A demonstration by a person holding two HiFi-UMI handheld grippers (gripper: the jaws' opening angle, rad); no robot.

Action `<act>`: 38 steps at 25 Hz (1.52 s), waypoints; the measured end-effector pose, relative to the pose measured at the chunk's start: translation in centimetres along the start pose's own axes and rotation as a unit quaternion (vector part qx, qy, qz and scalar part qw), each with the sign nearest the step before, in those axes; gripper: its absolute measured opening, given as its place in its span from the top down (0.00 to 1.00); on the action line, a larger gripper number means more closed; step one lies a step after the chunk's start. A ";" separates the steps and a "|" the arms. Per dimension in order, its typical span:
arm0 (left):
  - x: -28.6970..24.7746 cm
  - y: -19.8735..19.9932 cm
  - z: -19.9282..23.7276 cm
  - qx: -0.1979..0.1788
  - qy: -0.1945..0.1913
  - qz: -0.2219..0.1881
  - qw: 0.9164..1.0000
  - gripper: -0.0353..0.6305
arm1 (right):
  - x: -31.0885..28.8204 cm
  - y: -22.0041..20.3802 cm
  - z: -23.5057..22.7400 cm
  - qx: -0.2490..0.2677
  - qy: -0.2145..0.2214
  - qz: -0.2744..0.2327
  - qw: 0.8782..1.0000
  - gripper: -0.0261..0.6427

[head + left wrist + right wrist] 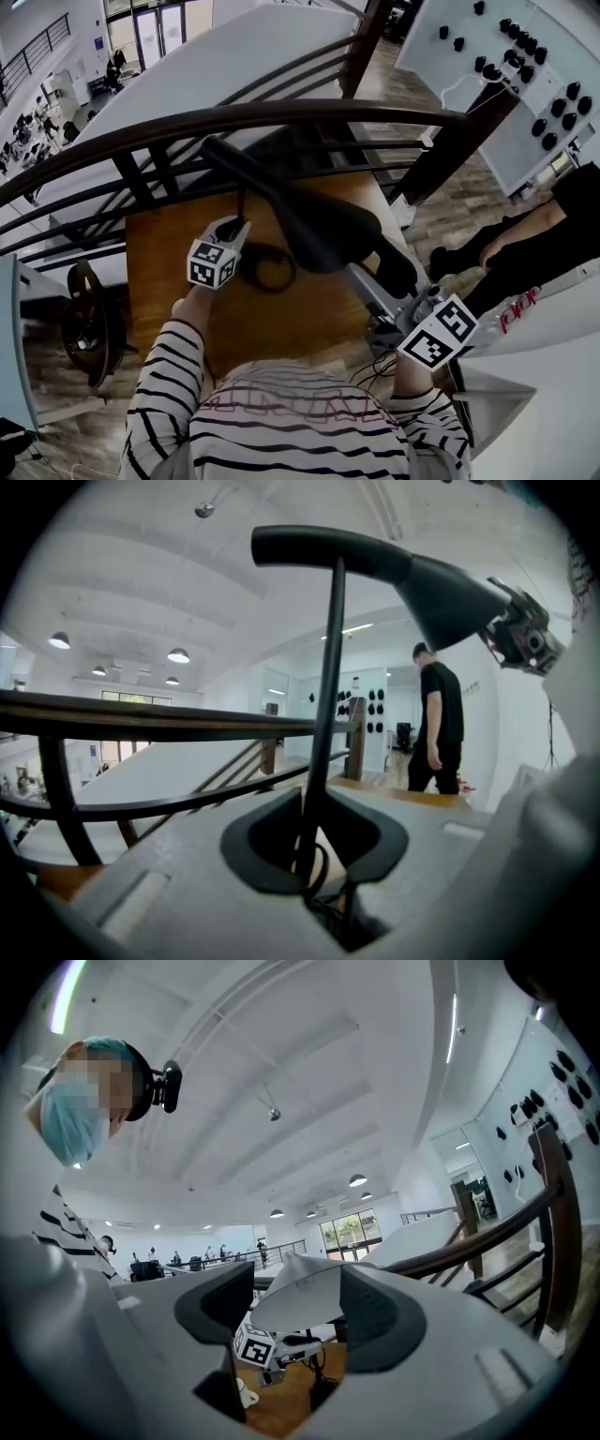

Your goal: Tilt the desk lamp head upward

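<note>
A black desk lamp stands on a small wooden table [169,244]. Its ring base [272,267] lies flat, and a thin stem [328,686] rises to a horizontal arm. The lamp head [323,234] points down in the head view. My left gripper [239,225] is shut on the stem low down, and the pole runs up between its jaws [309,855]. My right gripper [361,277] reaches in from the right and holds the lamp head. In the right gripper view the shade's pale inside [300,1297] fills the gap of that gripper [291,1326].
A dark curved wooden railing [234,122] runs just behind the table. A person in black [525,244] stands to the right, near a white board with black knobs [525,56]. A round wheel-like object [89,319] sits on the floor at left.
</note>
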State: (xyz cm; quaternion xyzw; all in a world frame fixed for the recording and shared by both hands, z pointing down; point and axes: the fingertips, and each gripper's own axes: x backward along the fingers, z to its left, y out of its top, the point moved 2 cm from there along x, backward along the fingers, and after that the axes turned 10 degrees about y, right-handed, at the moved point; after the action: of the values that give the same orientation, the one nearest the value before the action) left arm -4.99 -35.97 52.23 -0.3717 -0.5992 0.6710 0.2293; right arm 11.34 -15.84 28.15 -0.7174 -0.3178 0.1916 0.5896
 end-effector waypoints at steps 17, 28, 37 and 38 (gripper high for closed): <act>-0.1 0.1 -0.2 -0.006 0.001 0.000 1.000 0.88 | -2.0 6.2 0.7 0.061 0.022 -0.018 0.998 0.53; -0.2 0.1 -0.1 -0.018 -0.003 0.007 1.000 0.88 | -3.1 8.0 0.4 0.070 0.030 -0.027 0.997 0.53; -0.4 0.0 -0.2 -0.018 0.003 0.007 1.000 0.88 | -2.8 7.7 0.0 0.070 0.028 -0.040 0.996 0.52; -0.4 0.0 -0.3 -0.018 0.003 0.007 1.000 0.88 | -2.8 7.7 0.0 0.071 0.028 -0.042 0.996 0.52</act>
State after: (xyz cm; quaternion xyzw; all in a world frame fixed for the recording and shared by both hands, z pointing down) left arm -4.54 -36.12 52.32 -0.3825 -0.6080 0.6602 0.2195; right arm 11.13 -18.55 20.44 -0.6649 -0.3169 0.1688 0.6550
